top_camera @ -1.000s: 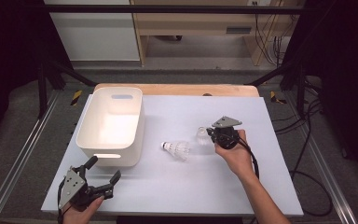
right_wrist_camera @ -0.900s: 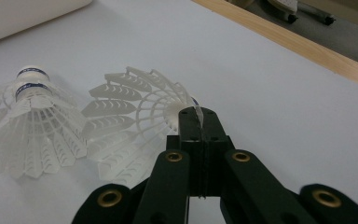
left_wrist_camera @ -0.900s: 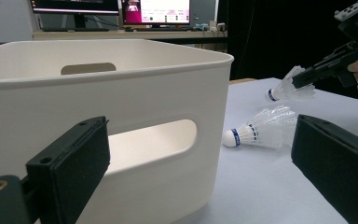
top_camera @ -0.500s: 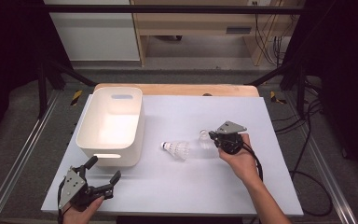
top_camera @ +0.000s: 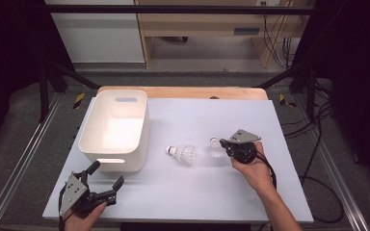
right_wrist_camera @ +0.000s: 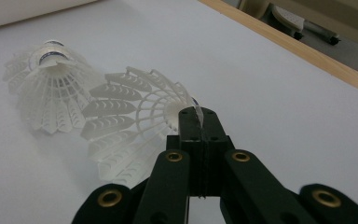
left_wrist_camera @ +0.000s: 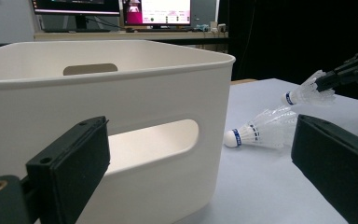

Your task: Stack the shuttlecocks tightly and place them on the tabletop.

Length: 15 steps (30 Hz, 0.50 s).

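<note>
The held shuttlecock is pinched at its skirt rim by the right hand-held gripper, just right of the lying shuttlecock. The bin sits further left, nearer the spread left hand-held gripper on the counter.

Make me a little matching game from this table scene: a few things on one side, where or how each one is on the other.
Things:
1. white bin
2. lying shuttlecock
3. held shuttlecock
4. left gripper

States:
A. pinched by its skirt in the right gripper
B. jaws open, holding nothing, near the table's front edge
C. flat on the white tabletop, cork toward the bin
D. stands at the table's left, nothing visible inside

Pairs: 1-D, 2-C, 3-A, 4-B
</note>
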Available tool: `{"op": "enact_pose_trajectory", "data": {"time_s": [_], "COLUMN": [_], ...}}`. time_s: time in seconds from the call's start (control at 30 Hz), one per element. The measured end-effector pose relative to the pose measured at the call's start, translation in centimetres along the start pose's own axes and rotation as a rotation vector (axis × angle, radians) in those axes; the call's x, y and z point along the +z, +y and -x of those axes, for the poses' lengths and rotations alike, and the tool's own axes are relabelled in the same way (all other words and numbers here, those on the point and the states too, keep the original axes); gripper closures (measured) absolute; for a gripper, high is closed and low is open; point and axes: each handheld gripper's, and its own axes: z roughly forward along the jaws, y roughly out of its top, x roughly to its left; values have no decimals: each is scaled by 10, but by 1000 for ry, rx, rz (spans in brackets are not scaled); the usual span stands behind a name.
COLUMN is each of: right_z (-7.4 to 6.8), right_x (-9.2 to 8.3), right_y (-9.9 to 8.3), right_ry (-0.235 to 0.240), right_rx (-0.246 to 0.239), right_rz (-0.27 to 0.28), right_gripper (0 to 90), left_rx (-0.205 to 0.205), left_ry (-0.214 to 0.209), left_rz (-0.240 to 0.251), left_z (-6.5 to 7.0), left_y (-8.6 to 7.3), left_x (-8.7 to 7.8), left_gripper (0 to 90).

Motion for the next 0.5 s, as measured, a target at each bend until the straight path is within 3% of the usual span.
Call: {"op": "enact_pose_trajectory", "data": {"time_s": [0.5], "right_z": [-8], "right_x": [-10], "right_y": [-3], "right_ry": [81], "right_rx": [-19], "right_rz": [68], "right_gripper": [900], "left_rx": [6], "left_ry": [-2], "left_rz": [0], "left_z": [1], "left_y": [0], "left_x": [0], "left_gripper": [44]}}
